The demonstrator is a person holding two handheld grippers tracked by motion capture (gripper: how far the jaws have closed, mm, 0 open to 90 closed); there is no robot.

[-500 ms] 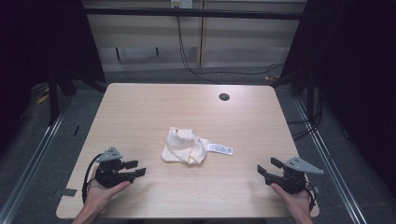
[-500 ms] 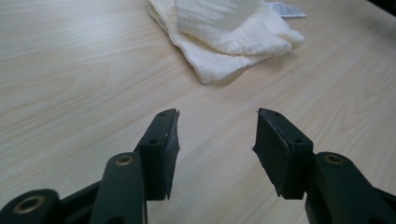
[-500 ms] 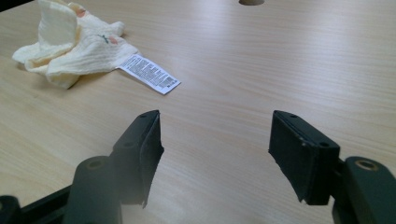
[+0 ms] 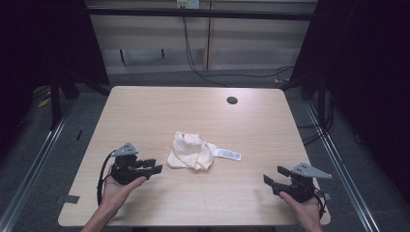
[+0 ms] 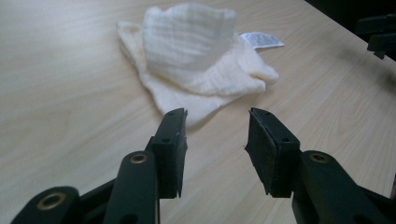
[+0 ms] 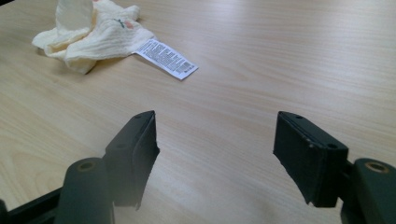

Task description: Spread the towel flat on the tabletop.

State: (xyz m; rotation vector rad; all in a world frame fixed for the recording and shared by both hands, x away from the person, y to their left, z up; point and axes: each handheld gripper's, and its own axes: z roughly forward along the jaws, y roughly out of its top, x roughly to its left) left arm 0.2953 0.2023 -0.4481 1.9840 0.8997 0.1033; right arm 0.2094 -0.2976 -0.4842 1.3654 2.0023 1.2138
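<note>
Black rubber pads face each other across a clear gap on my left tool [image 5: 215,140]; its jaws stand apart with nothing but bare wood between them. In the left gripper view the tips sit just short of the nearest corner of the cream cloth [image 5: 196,60], not touching it. From the high view I see that left tool [image 4: 150,167] lying low over the table, held in my left hand [image 4: 118,188], pointing toward the cloth [image 4: 191,151] from its left side.

My right tool [image 6: 215,154] has its jaws spread wide, wider than the left pair, and they grip nothing; only table surface shows between them. In the high view the right tool [image 4: 275,178] sits near the front right corner, held in my right hand [image 4: 302,205], well apart from the cloth.

That cloth is a crumpled, soft woven piece, bunched into a small heap at about the middle of the table [image 4: 145,111], with one fold standing up. A white printed label [image 4: 227,154] sticks out flat from its right edge; in the right gripper view the label [image 6: 166,58] lies on the wood, pointing toward my right tool. A small dark round hole [image 4: 232,100] sits in the table near its far edge.
</note>
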